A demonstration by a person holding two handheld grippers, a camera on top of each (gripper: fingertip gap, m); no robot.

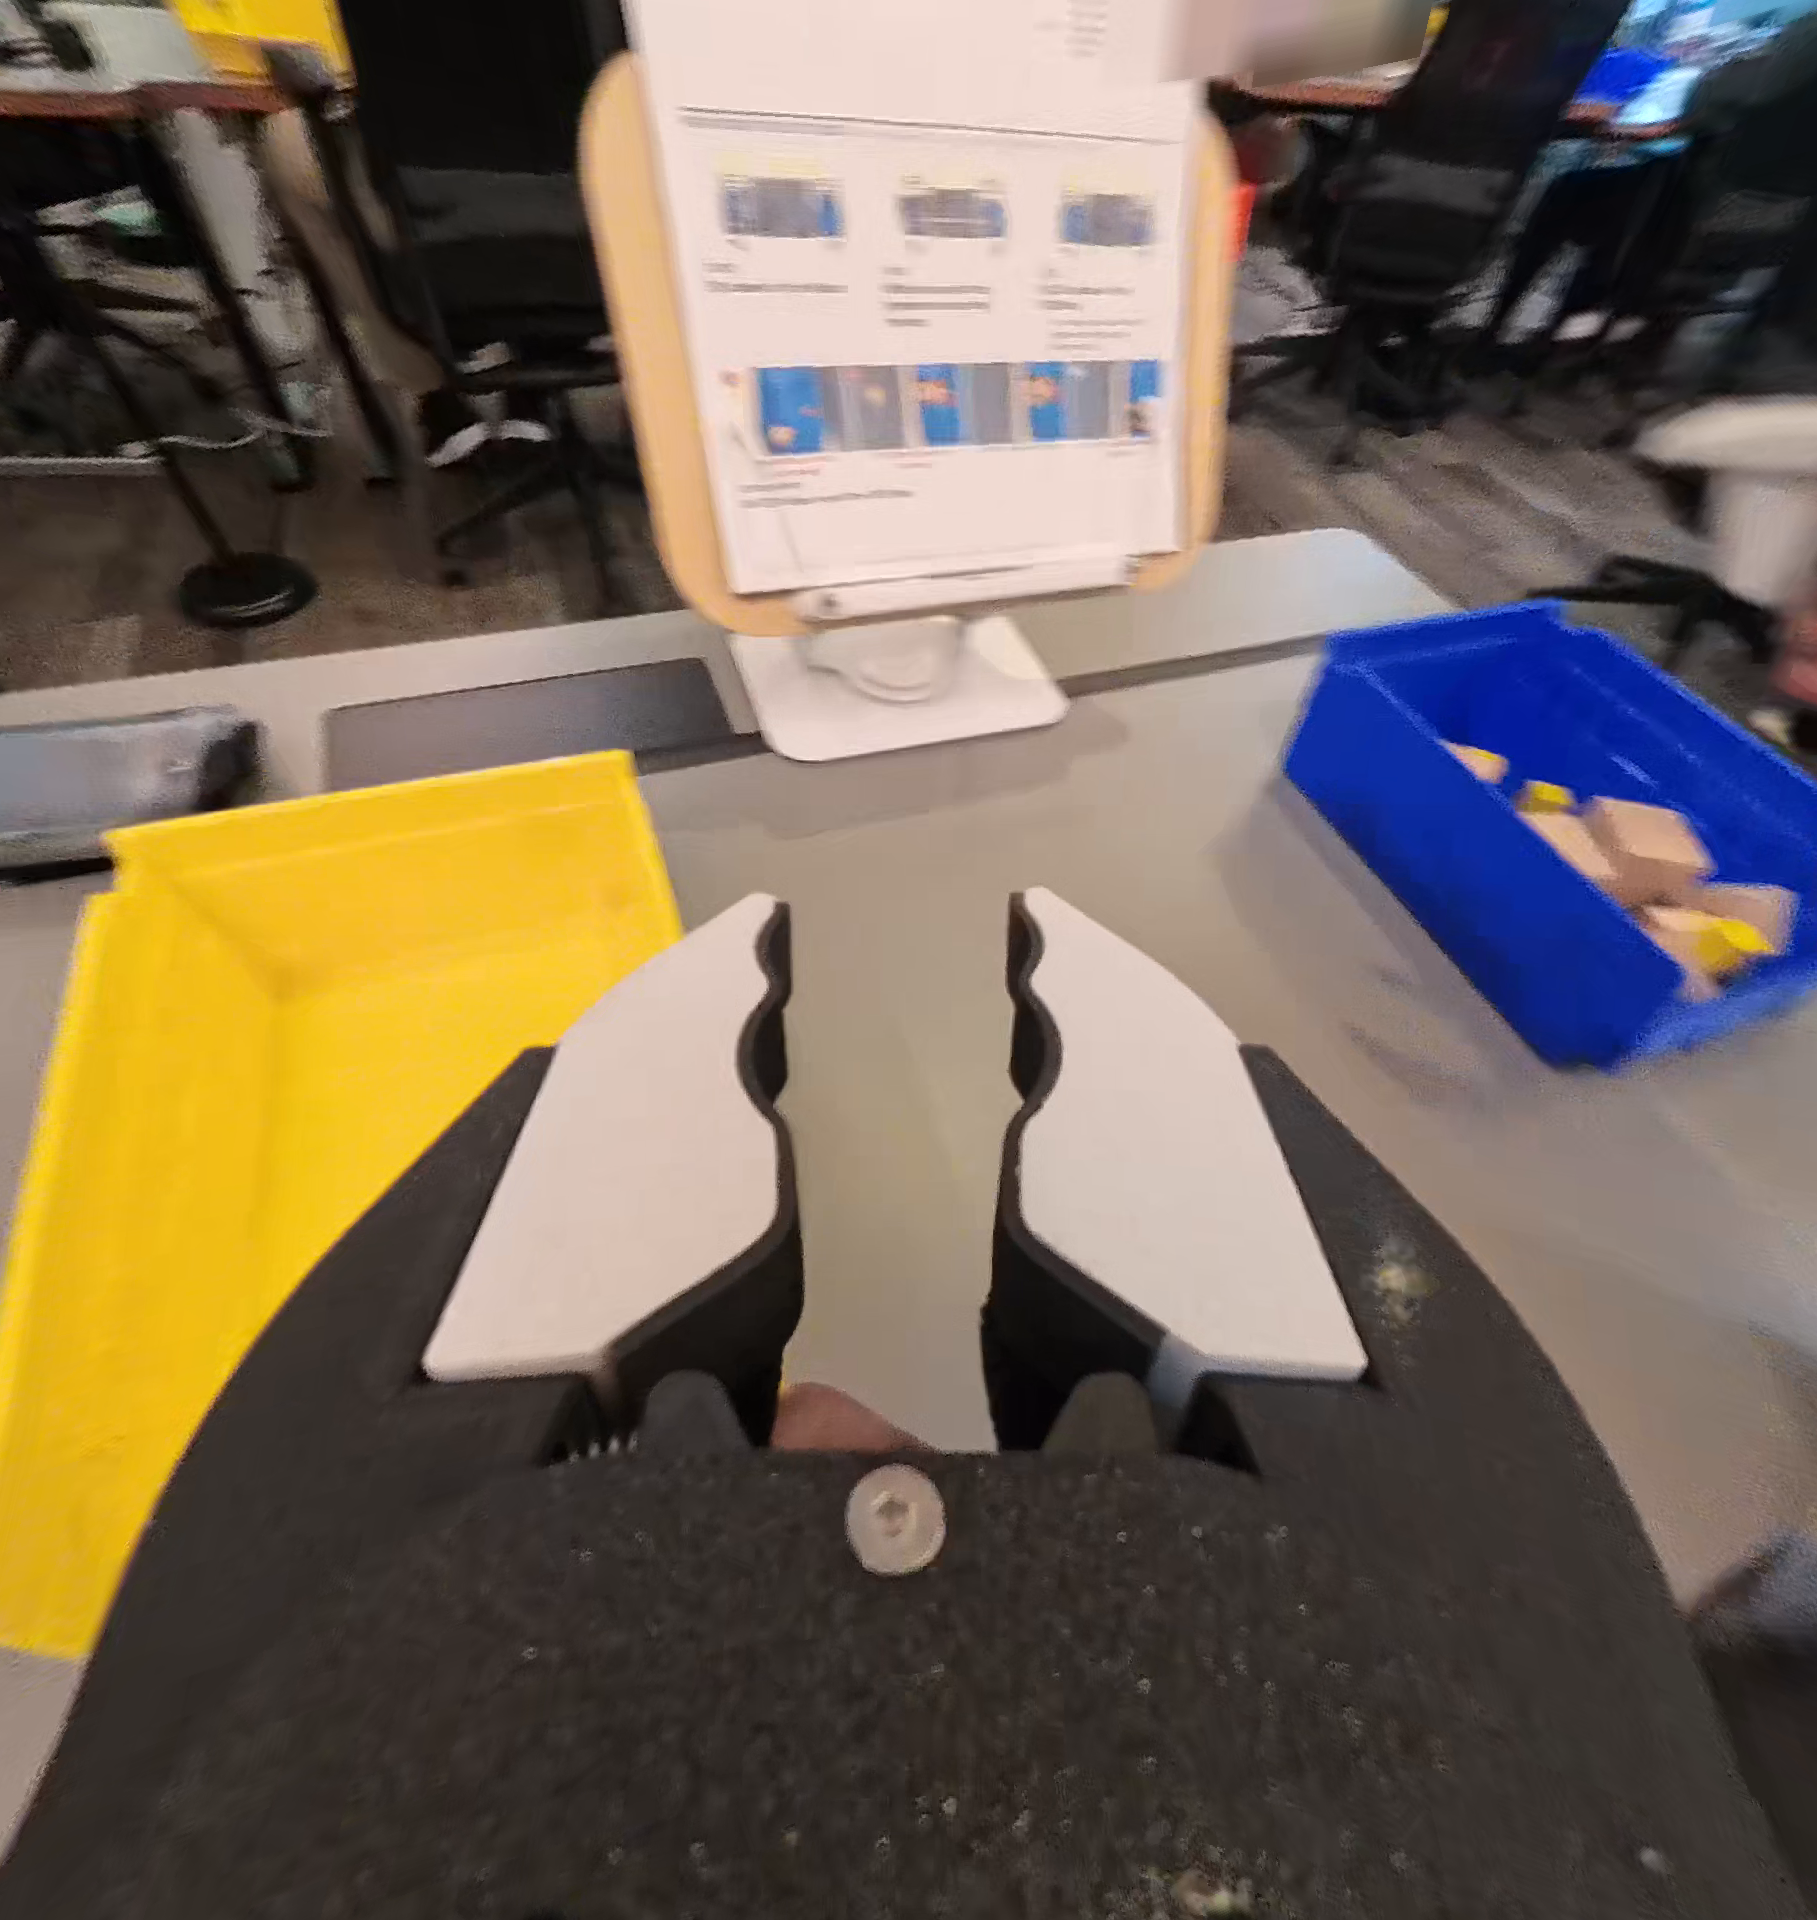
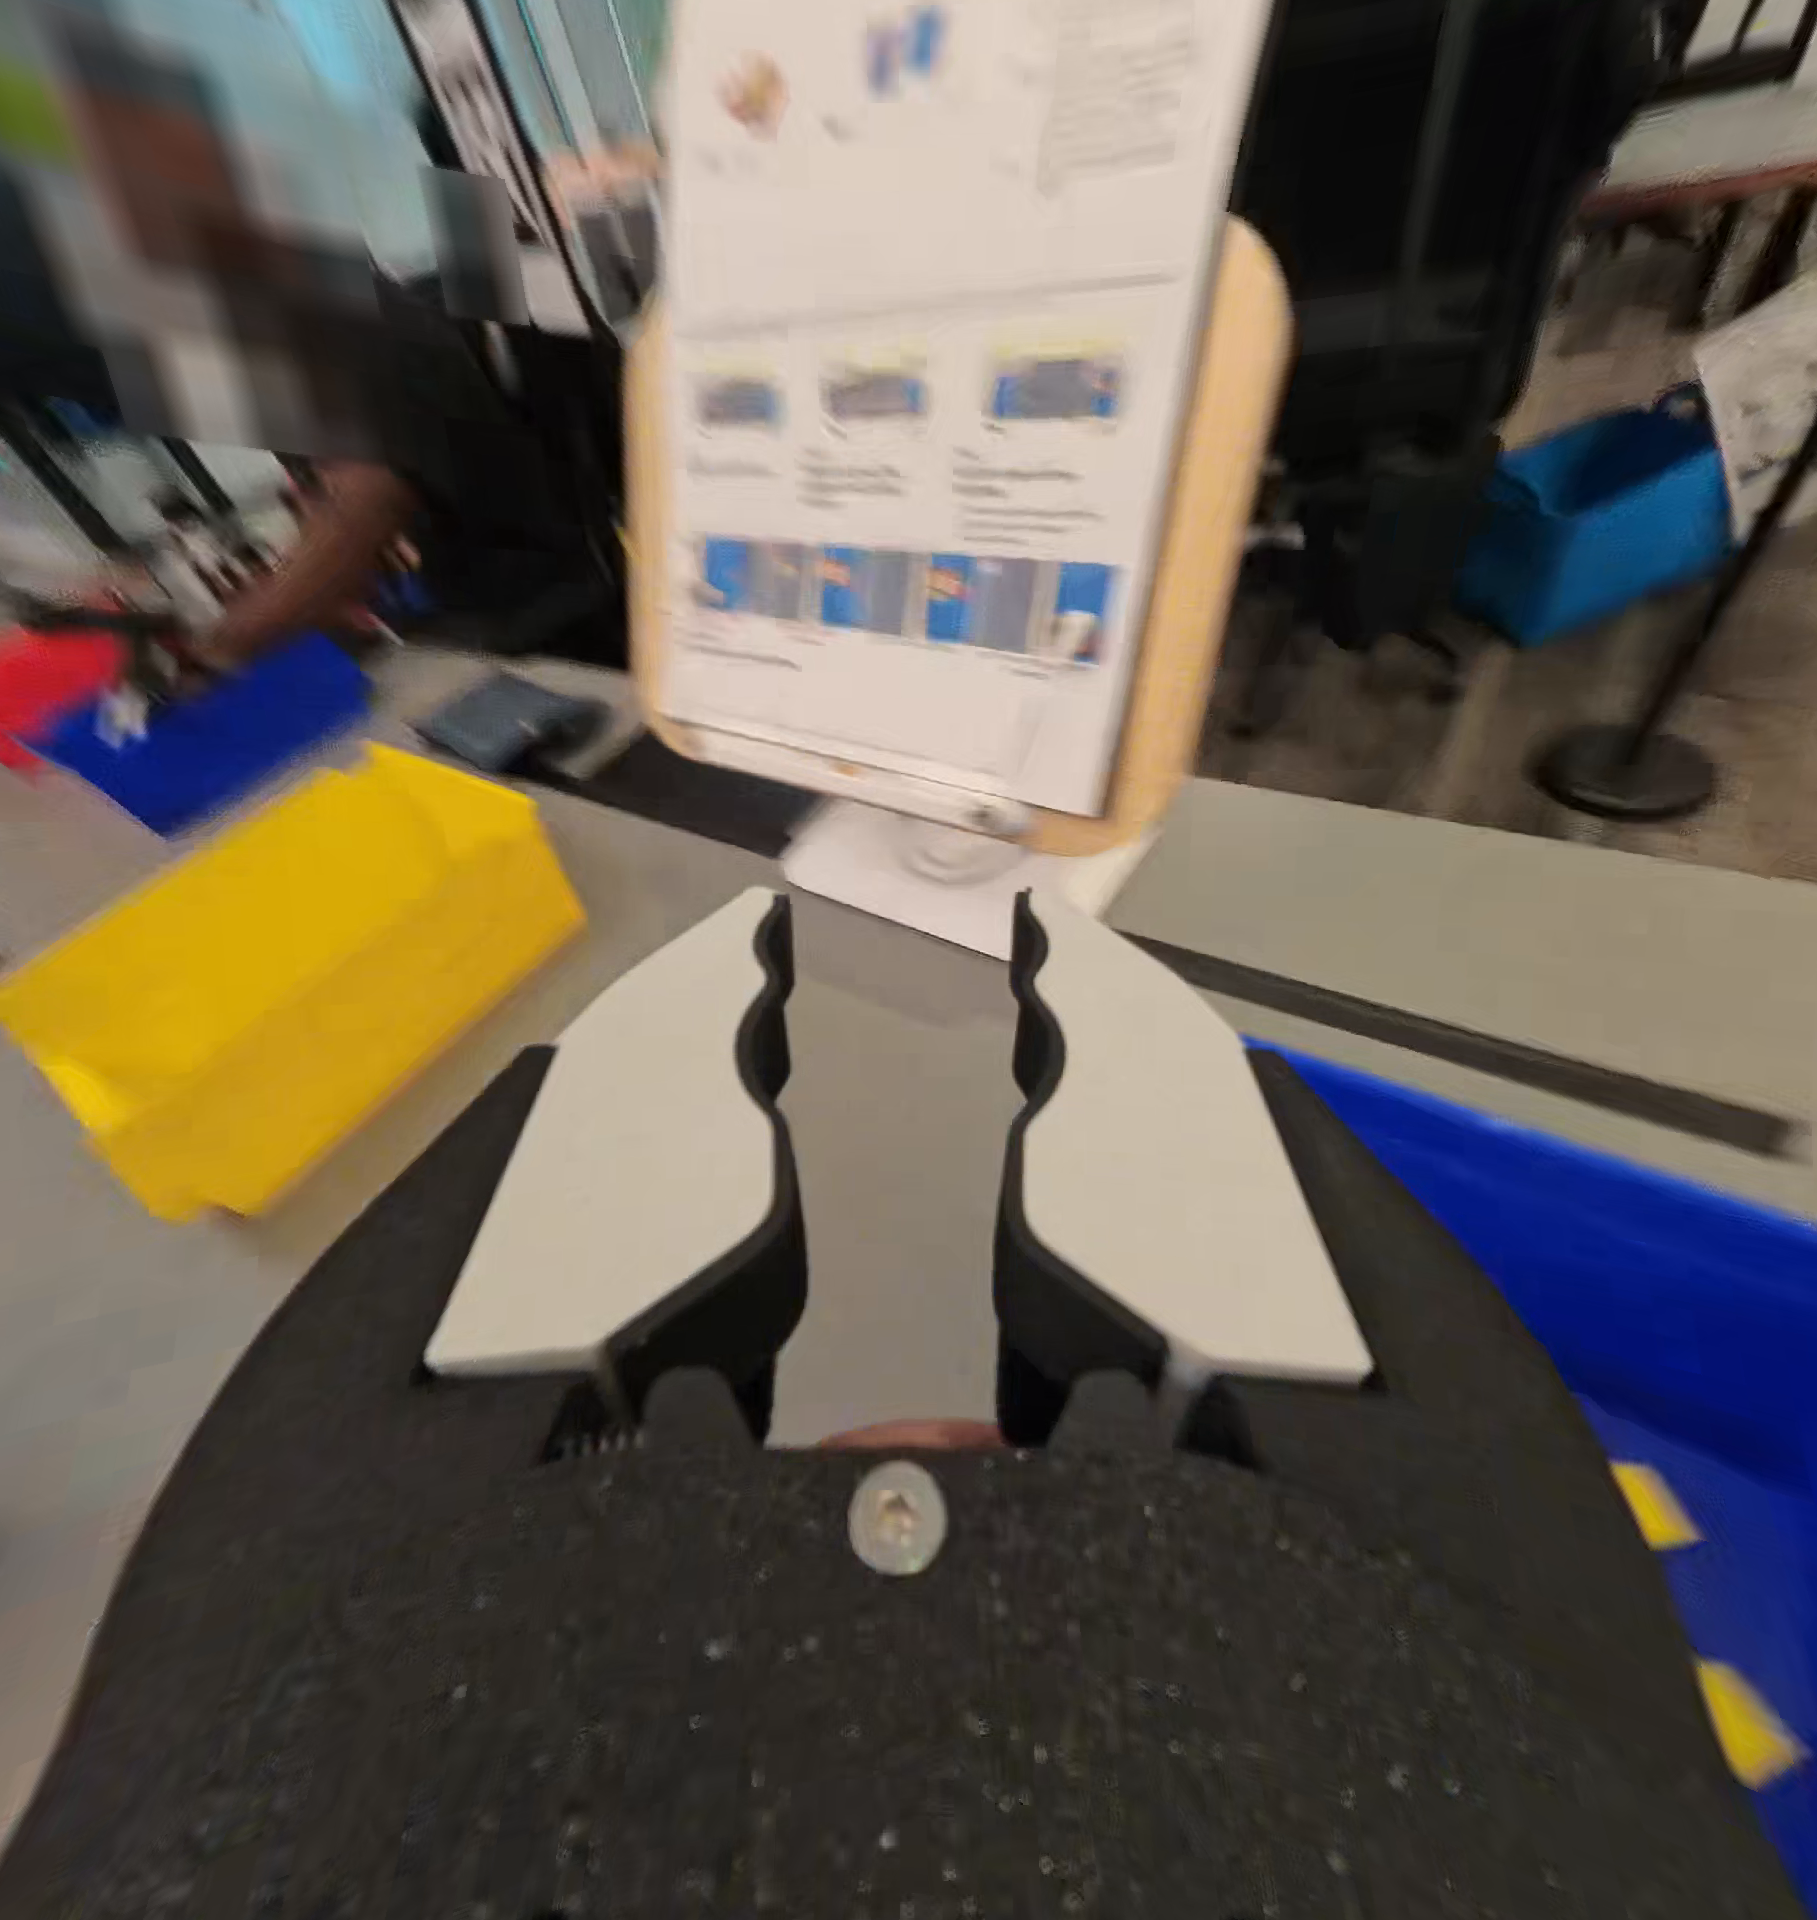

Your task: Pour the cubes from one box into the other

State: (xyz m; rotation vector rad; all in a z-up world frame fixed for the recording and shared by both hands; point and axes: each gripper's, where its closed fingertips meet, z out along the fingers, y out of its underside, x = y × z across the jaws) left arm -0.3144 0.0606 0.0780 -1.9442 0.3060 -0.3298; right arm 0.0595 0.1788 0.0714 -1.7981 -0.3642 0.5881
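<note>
**Two bins, both hand-held grippers free, before the pour**

The grey bench [image 1: 1143, 831] carries everything. At its far edge stands a sheet holder [image 1: 904, 343] on a white foot, midway between the two bins. The yellow bin [image 1: 260, 1091] lies at the left with nothing visible inside; its long axis runs away from the camera in the left wrist view. The blue bin [image 1: 1569, 831] lies to the right, its long axis slanting from far left to near right, and holds the cubes [image 1: 1652, 883], tan and yellow, heaped toward its nearer end.

The left hand-held gripper [image 1: 899, 914] hovers over bare bench just beside the yellow bin's right wall, jaws parted, holding nothing. The right hand-held gripper [image 2: 899, 914] is likewise parted and unladen; the blue bin [image 2: 1662, 1351] sits close at its lower right, so the right hand is judged the nearer to the loaded bin. The yellow bin [image 2: 291, 987] lies well apart to its left.

Only open bench lies between the bins. The holder's foot is the nearest obstacle, beyond the path. Both views are motion-blurred.
</note>
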